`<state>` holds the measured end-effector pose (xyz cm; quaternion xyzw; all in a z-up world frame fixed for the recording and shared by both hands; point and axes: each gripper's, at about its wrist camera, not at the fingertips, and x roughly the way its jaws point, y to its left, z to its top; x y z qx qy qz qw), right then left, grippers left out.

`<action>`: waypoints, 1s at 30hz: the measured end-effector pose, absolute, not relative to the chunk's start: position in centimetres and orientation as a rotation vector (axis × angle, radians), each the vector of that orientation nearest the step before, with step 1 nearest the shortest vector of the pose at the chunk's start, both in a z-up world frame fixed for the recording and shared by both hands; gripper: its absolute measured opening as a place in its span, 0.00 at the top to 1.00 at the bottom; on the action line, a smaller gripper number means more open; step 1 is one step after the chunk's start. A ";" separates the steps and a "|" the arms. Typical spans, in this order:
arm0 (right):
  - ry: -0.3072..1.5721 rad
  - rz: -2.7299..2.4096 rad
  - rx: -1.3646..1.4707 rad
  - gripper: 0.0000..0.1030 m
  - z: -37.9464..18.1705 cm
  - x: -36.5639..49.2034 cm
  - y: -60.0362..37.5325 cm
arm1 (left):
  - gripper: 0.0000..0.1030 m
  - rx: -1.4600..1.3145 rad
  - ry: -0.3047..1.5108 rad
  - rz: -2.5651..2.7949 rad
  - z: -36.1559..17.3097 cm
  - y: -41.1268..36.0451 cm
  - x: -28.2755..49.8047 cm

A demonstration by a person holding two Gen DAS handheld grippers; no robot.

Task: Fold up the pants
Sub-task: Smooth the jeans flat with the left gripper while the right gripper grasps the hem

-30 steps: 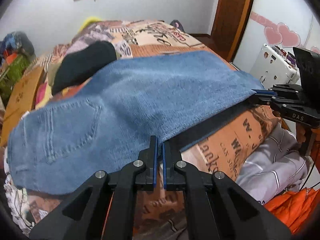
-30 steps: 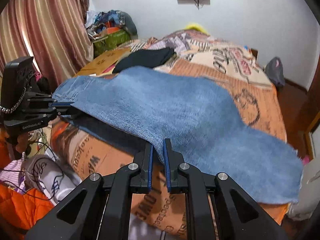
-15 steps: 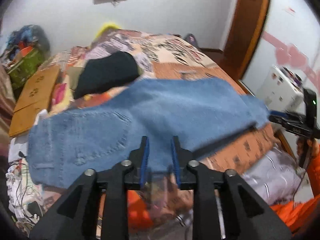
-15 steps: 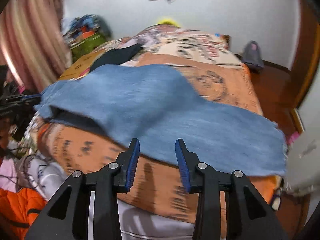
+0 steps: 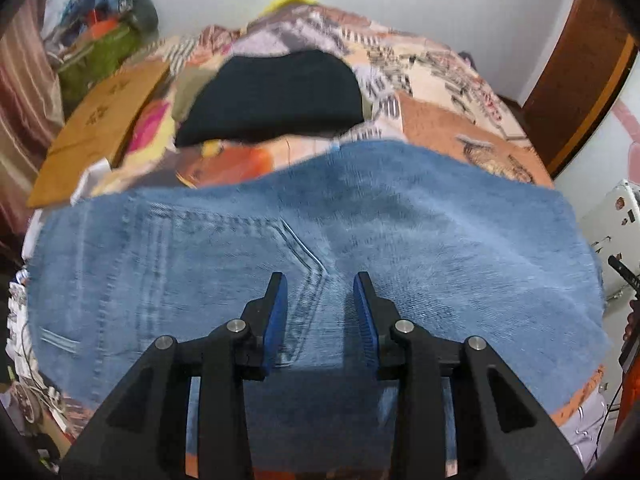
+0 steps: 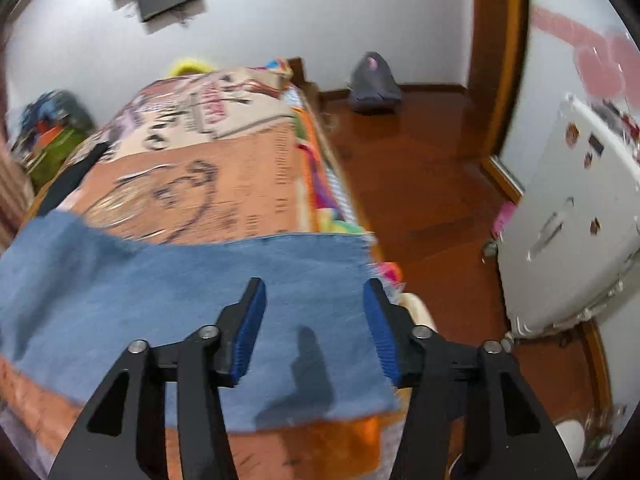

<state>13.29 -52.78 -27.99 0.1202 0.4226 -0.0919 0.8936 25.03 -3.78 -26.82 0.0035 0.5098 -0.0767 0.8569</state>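
Blue denim pants (image 5: 400, 248) lie flat across the near edge of the bed, folded lengthwise, back pocket up. My left gripper (image 5: 320, 300) is open and empty, just above the pocket and seat end. My right gripper (image 6: 314, 312) is open and empty, above the leg-hem end (image 6: 240, 280) near the bed's right corner. The tip of the right gripper (image 5: 624, 272) shows at the right edge of the left wrist view.
A black garment (image 5: 276, 96) lies further back on the patterned bedspread (image 6: 192, 176). A cardboard box (image 5: 100, 128) and a clothes pile (image 5: 104, 28) are at the left. A white suitcase (image 6: 572, 224) stands on the wooden floor (image 6: 420, 176) at the right, by a door.
Both grippers let go of the pants' near edge and opened. They lifted over the denim, the left toward the pocket end and the right toward the hem end. The pants now lie flat.
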 end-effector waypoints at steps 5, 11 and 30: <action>0.961 -0.147 0.311 0.52 -31.0 15.2 -54.8 | 0.65 0.032 1.084 -0.126 -28.7 -4.9 25.2; 0.940 -0.024 0.463 0.68 -32.9 14.9 -56.3 | 0.62 0.029 1.081 -0.103 -28.9 -5.0 25.4; 0.926 -0.227 0.180 0.88 -32.5 17.0 -56.0 | 0.61 0.102 1.064 -0.045 -28.7 -6.1 25.3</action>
